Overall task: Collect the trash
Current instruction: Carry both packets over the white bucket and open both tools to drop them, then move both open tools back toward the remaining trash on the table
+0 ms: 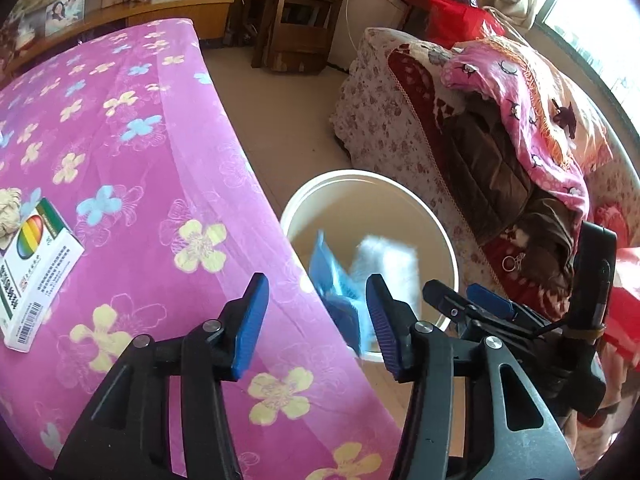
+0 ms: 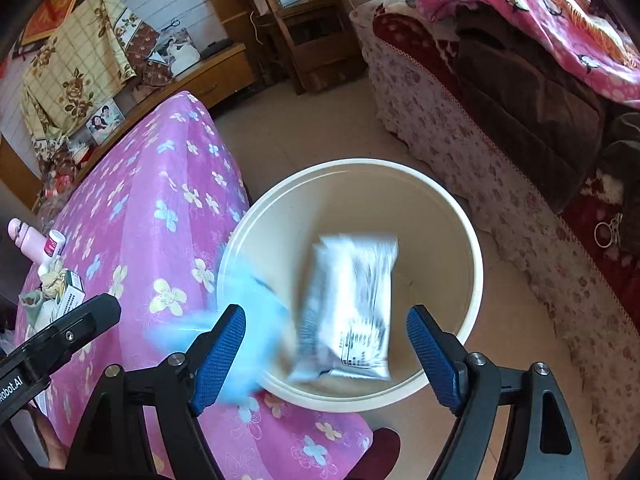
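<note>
A cream round bin [image 1: 440,232] [image 2: 460,220] stands on the floor beside the pink flowered table. A blue wrapper [image 1: 332,276] [image 2: 248,312] and a white-silver packet [image 1: 392,264] [image 2: 352,304], both motion-blurred, are in the air over the bin's mouth. My left gripper [image 1: 316,320] is open and empty over the table edge, left of the bin. My right gripper [image 2: 326,356] is open and empty above the bin's near rim. A white box with a rainbow logo [image 1: 32,272] [image 2: 70,296] and crumpled paper [image 1: 10,210] [image 2: 52,276] lie on the table.
The pink flowered tablecloth [image 1: 140,140] [image 2: 152,184] covers the table on the left. A sofa with blankets [image 1: 500,152] [image 2: 520,100] stands on the right. A pink bottle [image 2: 26,240] stands at the table's far end. A wooden chair [image 1: 296,20] stands behind.
</note>
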Demonstrator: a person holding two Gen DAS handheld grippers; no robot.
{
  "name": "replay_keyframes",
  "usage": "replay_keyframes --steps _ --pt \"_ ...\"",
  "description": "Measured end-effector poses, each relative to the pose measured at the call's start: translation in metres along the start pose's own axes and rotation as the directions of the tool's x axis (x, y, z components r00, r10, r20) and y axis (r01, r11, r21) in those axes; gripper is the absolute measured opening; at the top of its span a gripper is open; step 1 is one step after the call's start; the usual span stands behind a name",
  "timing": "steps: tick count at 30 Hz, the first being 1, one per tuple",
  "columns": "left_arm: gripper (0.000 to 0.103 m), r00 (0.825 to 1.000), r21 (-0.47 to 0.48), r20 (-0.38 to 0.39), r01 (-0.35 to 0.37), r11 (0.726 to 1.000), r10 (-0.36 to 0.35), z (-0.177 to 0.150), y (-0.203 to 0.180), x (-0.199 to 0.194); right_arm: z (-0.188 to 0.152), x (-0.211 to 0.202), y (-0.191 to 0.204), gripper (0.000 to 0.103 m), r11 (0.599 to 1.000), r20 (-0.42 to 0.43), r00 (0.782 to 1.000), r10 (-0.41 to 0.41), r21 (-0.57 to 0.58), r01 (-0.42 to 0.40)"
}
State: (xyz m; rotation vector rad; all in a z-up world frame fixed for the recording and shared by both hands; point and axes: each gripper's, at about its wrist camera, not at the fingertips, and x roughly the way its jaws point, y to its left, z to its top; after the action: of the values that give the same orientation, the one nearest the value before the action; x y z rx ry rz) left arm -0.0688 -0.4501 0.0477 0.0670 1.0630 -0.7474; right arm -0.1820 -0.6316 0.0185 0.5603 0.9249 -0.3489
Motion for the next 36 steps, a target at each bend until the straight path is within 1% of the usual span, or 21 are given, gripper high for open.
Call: replay_keyframes --steps 5,10,14,18,24,27,32,36 --pt "0.049 1.000 0.027 0.007 -0.022 0.999 0.022 -0.004 -0.001 -0.006 0.000 -0.002 0.004 0.081 1.000 -0.004 1.000 0.002 -0.004 -0.002" --pt "0.049 0.995 0.066 0.040 -0.088 0.994 0.086 -0.010 -0.002 -0.018 -0.002 -0.010 0.014 0.081 0.999 0.002 1.000 0.004 -0.035 -0.004" --pt "0.049 0.990 0.070 0.058 -0.135 0.988 0.131 -0.014 0.005 -0.029 -0.004 -0.018 0.029 0.081 0.997 0.013 1.000 0.007 -0.071 -0.006" --pt "0.049 0.984 0.056 0.079 -0.166 0.985 0.161 -0.020 0.016 -0.044 -0.010 -0.029 0.043 0.081 0.995 0.033 0.999 0.014 -0.104 -0.011" --pt "0.049 0.974 0.023 0.097 -0.207 0.978 0.204 -0.034 0.037 -0.067 -0.023 -0.043 0.074 0.081 0.988 0.047 0.997 0.056 -0.150 -0.048" --pt "0.049 0.964 0.017 0.109 -0.245 0.969 0.242 -0.043 0.048 -0.080 -0.031 -0.047 0.090 0.081 0.983 0.044 0.996 0.083 -0.169 -0.074" --pt "0.049 0.956 -0.017 0.111 -0.271 0.963 0.271 -0.056 0.071 -0.097 -0.044 -0.049 0.123 0.081 0.971 0.029 0.993 0.116 -0.215 -0.107" --pt "0.049 0.944 -0.040 0.124 -0.303 0.952 0.305 -0.069 0.090 -0.113 -0.053 -0.048 0.145 0.081 0.963 0.011 0.990 0.139 -0.236 -0.133"
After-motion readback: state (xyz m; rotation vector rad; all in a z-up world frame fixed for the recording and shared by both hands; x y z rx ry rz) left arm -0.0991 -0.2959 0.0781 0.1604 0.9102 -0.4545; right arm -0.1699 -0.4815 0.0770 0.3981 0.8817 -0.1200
